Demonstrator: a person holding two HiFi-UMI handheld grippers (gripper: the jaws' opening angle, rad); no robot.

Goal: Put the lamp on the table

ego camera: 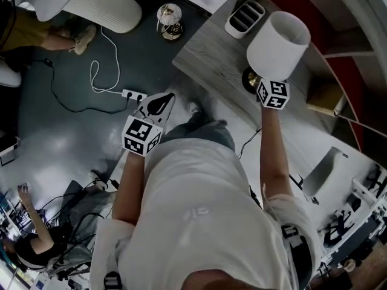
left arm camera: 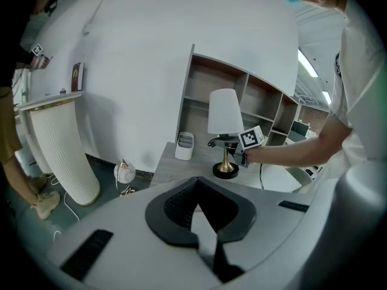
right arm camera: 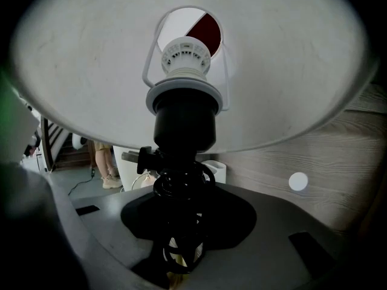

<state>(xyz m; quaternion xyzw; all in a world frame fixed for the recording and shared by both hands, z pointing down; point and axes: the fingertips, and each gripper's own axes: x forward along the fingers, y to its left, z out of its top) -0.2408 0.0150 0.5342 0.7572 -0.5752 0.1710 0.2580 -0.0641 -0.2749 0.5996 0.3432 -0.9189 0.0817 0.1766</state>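
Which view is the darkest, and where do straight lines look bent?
Right gripper view: darkest; the black socket of the white-shaded brass lamp is nearly a silhouette under its shade. Left gripper view: fisheye curves the open shelf unit, corners are black. Head view: even light, sharp.

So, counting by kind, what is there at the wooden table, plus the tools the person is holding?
lamp: 1
white slotted holder: 1
grippers: 2, the left gripper, empty, and the right gripper, closed on the lamp's stem
Total: 4
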